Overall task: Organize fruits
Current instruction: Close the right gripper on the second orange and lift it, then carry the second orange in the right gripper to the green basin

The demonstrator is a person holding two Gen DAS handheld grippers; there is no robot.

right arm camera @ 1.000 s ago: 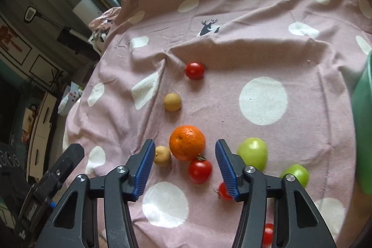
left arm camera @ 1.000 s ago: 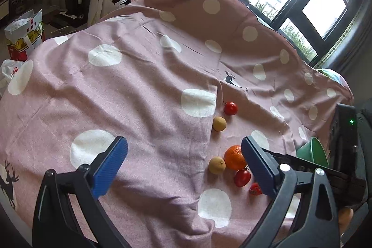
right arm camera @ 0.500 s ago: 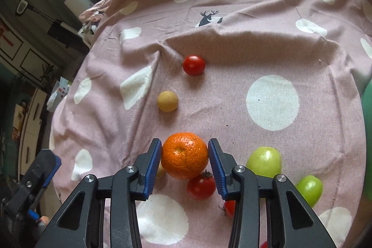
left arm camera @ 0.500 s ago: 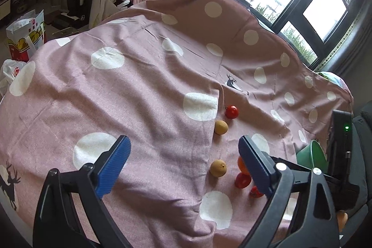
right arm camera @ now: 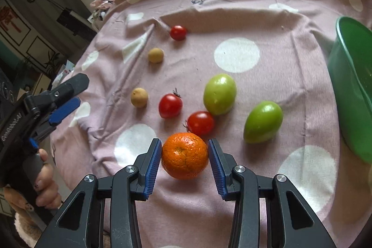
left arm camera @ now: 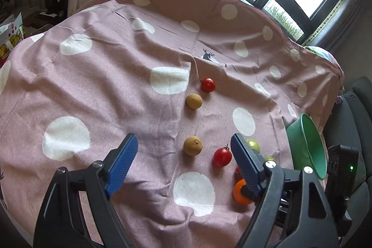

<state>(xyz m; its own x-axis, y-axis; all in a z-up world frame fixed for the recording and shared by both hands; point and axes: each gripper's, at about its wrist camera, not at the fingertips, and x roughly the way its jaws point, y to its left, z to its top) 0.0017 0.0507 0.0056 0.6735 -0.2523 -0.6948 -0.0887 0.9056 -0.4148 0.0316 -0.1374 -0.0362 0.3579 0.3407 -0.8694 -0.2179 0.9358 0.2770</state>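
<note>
The orange (right arm camera: 184, 155) sits between the two blue pads of the right hand-held gripper (right arm camera: 185, 165). The pads are closed in on its sides, so the orange is held. It is round like a ball, so it has no long way. Its little star-shaped dimple faces up toward the camera. It looks lifted a bit off the pink spotted cloth (right arm camera: 255, 15), but I cannot be sure.

Just past the orange lie two red tomatoes (right arm camera: 170, 105), near each other. Beside them are two green tomatoes (right arm camera: 220, 94). These are egg-shaped. Each one's long way runs slanting, from the near left up to the far right. To the left are two small tan round fruits (right arm camera: 139, 97), well apart from each other. One more red tomato (right arm camera: 178, 32) lies far back, near a fold in the cloth.

The green bowl (right arm camera: 348, 76) stands at the right edge. I can see only a part of its inside, and I see no fruit there. So I think the job has only just begun. One fruit is picked up, and seven still wait on the cloth.

The left hand-held gripper (left arm camera: 184, 162) is open, with nothing between its pads. Its jaws have just been closing a little. It points toward a tan fruit and a red tomato. A hand (right arm camera: 45, 180) holds its handle.
</note>
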